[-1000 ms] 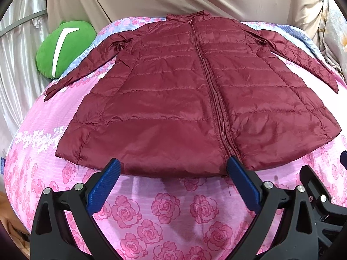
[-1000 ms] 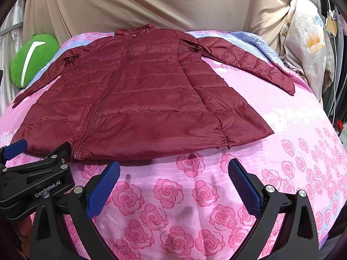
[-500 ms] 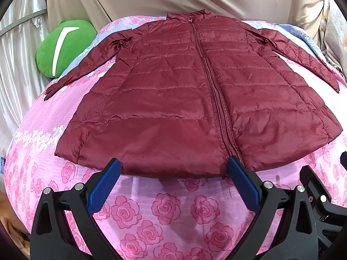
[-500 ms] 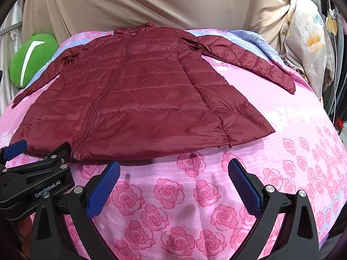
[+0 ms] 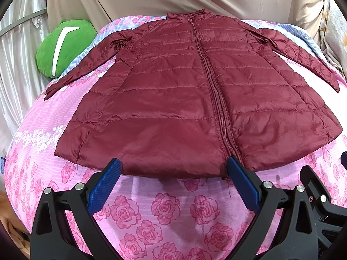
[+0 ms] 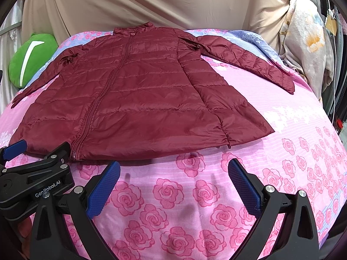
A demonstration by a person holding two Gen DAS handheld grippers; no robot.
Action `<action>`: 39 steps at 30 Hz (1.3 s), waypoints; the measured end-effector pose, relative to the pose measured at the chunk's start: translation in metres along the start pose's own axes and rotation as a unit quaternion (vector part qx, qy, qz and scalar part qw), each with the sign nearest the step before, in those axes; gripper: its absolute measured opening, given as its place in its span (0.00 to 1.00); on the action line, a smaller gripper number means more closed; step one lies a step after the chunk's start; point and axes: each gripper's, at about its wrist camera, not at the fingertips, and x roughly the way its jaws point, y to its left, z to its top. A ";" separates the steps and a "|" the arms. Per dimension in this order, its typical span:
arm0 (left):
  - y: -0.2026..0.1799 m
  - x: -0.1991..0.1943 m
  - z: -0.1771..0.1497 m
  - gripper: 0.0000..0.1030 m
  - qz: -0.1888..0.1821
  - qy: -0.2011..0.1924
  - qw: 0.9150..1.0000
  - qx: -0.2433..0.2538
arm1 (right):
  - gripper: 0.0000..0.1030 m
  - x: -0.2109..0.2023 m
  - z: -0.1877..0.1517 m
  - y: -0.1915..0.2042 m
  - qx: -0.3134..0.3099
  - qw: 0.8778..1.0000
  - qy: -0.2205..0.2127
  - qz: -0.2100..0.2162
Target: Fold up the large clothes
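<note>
The maroon puffer jacket [image 5: 180,99] lies flat and zipped on the pink rose bedsheet [image 5: 164,212], sleeves spread to either side. My left gripper [image 5: 173,173] hangs at its hem, fingers spread apart — my right gripper [image 6: 173,171] likewise, just short of the hem. A green cushion [image 5: 65,47] sits beyond the left sleeve.

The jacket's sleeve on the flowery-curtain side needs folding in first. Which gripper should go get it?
Probably the right gripper. That sleeve of the jacket stretches out on its side, while the left gripper sits open at the hem, nearer the zipper and the other sleeve.
</note>
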 end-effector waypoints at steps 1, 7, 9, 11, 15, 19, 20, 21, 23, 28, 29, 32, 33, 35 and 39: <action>0.000 0.000 0.000 0.92 0.000 0.000 1.000 0.000 | 0.95 0.000 0.001 0.000 0.000 1.000 0.000 0.000; 0.000 0.000 0.000 0.92 0.000 0.000 1.000 0.000 | 0.95 0.000 0.000 0.000 0.000 1.000 0.001 0.000; 0.000 0.000 0.000 0.92 0.000 0.000 1.000 0.000 | 0.95 0.000 0.000 -0.001 0.000 1.000 0.001 0.000; 0.000 0.000 0.001 0.92 0.000 0.000 1.000 0.000 | 0.95 0.000 0.000 0.000 0.000 1.000 0.001 0.000; 0.000 0.000 0.001 0.92 0.000 0.000 1.000 0.000 | 0.95 0.000 0.000 0.001 0.000 1.000 0.001 0.000; 0.001 0.001 0.000 0.92 0.001 0.001 1.000 0.000 | 0.95 0.001 0.000 0.000 0.001 1.000 0.003 0.001; 0.001 0.001 -0.001 0.92 0.001 0.001 1.000 0.000 | 0.95 0.001 -0.001 -0.001 0.001 1.000 0.003 0.000; 0.002 0.002 -0.002 0.92 0.002 0.000 1.000 0.001 | 0.95 0.001 -0.001 -0.001 0.001 1.000 0.003 0.000; 0.002 0.004 -0.004 0.92 0.000 0.002 1.000 0.001 | 0.95 0.001 -0.003 -0.003 0.000 1.000 0.004 0.002; 0.010 0.007 0.002 0.92 -0.019 0.005 1.000 -0.003 | 0.95 0.011 0.008 -0.024 0.017 0.999 0.014 0.028; 0.014 0.007 0.005 0.92 -0.016 0.000 1.000 -0.008 | 0.95 0.013 0.012 -0.030 0.026 0.999 0.015 0.026; 0.027 0.009 0.017 0.92 -0.018 -0.010 1.000 -0.017 | 0.95 0.025 0.031 -0.073 0.067 0.998 0.012 0.009; 0.031 0.011 0.021 0.92 -0.023 -0.010 0.999 -0.021 | 0.95 0.032 0.040 -0.100 0.090 0.996 0.009 -0.002; 0.043 0.018 0.032 0.92 -0.033 -0.009 0.999 -0.029 | 0.95 0.044 0.055 -0.141 0.125 0.992 0.005 -0.013; 0.053 0.029 0.053 0.92 -0.035 -0.016 0.999 -0.021 | 0.95 0.077 0.087 -0.221 0.183 0.983 -0.005 -0.031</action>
